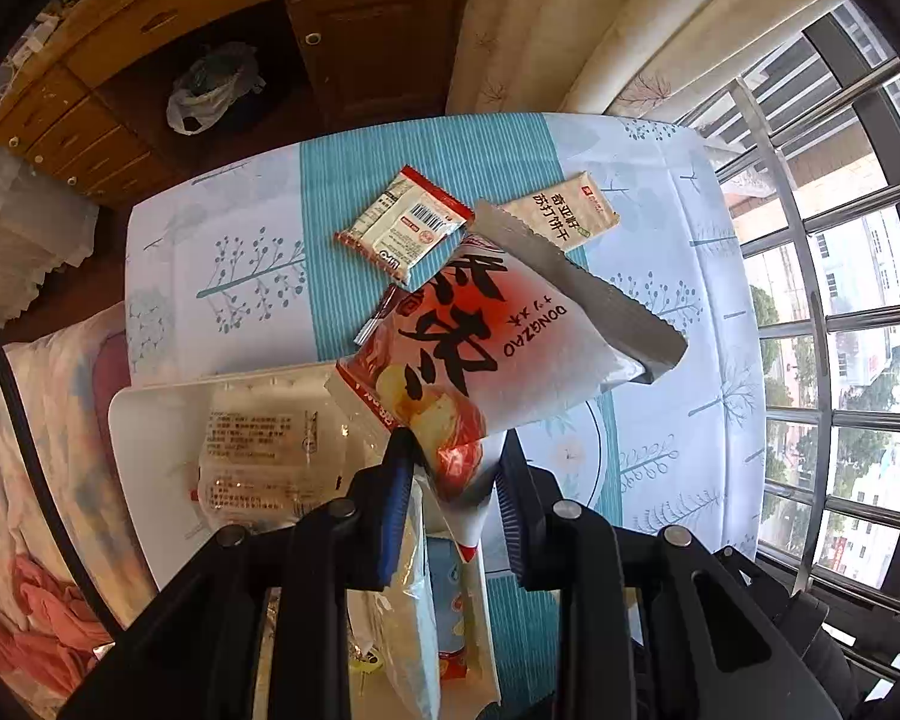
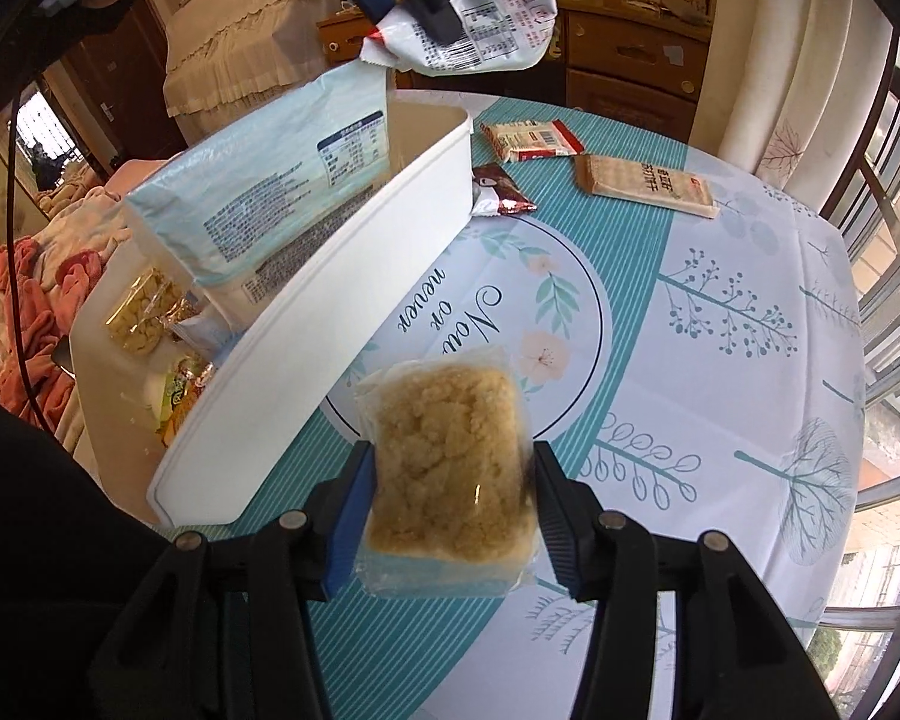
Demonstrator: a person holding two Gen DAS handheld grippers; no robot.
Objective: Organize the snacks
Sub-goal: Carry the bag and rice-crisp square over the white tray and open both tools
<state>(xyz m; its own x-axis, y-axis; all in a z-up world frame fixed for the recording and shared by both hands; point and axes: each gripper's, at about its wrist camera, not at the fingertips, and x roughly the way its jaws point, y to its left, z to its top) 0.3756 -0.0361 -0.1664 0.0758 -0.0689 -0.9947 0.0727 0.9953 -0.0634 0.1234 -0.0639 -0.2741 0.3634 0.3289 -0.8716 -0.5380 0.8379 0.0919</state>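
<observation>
Both claws loaded at the white bin (image 2: 342,324)

Our left gripper (image 1: 450,462) pinches the DONGZAO chip bag (image 1: 486,336) above the bin; our right gripper (image 2: 450,480) clamps the clear crumbly-cake packet (image 2: 450,468) beside it. We should lower each flat.

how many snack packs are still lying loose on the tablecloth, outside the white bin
3: a red-edged cracker pack, a tan soda-cracker pack beside it, and a small dark brown wrapper against the white bin. Others may be hidden.
</observation>
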